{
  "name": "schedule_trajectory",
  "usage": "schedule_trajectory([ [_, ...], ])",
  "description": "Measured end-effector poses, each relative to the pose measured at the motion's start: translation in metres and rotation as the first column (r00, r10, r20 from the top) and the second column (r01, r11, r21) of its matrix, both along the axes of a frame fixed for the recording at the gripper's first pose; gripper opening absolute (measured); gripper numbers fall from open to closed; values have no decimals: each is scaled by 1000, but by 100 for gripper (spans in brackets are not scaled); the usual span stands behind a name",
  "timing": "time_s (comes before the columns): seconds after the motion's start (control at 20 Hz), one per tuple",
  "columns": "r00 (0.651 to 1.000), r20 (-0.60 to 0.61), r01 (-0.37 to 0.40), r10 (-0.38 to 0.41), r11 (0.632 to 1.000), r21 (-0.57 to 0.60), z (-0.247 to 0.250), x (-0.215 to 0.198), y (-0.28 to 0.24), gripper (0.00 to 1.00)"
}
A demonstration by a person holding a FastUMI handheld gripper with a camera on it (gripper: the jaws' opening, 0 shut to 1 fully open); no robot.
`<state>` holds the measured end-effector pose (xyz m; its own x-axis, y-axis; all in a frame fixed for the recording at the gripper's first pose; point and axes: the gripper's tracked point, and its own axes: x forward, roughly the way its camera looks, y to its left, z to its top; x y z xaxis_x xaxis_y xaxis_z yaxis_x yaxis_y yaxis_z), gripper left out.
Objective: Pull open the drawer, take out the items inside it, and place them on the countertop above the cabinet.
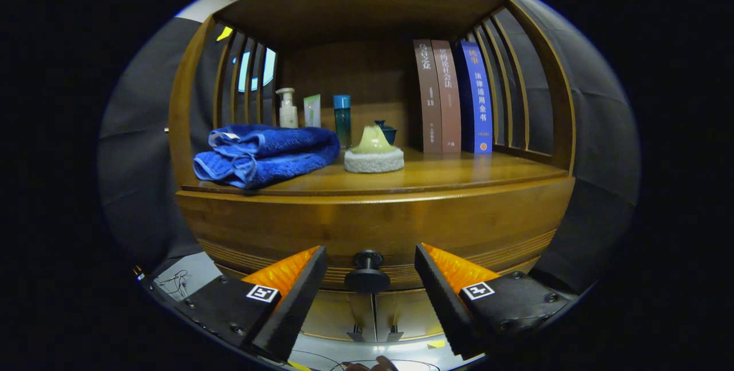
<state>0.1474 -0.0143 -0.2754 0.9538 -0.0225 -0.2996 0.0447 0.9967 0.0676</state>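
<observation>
Two fingers of my tongs [371, 279] stand apart, straddling the dark drawer knob [367, 272] without touching it, lined up so I can clamp it, while the drawer [373, 225] sits closed just ahead below the desk [459, 173].

- The gripper [370, 270] points straight at the front of the furniture, held low and level.
- Its two fingers are spread wide apart, with a clear gap between them.
- The fingers stand about even with each other, one on each side, and their inner faces turn toward each other.
- Neither finger presses on anything; both tips are free.
- The small round knob [367, 272] sits in the gap between the tips, apart from both.
- Each finger base carries a small square marker.
</observation>
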Motion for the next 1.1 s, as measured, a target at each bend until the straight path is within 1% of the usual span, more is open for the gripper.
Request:
schedule_trajectory([
  [0.15, 999, 35, -4, 3, 1000, 10, 35, -15, 1, 100],
  [0.3, 996, 87, -6, 6, 1000, -5, 80, -35, 0, 100],
  [0.5, 989, 140, -35, 42, 998, -56, 148, -66, 7, 100],
  [0.75, 980, 185, -65, 78, 995, -76, 221, -104, 21, 99],
  [0.9, 971, 222, -72, 87, 994, -76, 250, -123, 27, 99],
  [1.1, 968, 239, -58, 75, 995, -80, 270, -135, 24, 99],
])
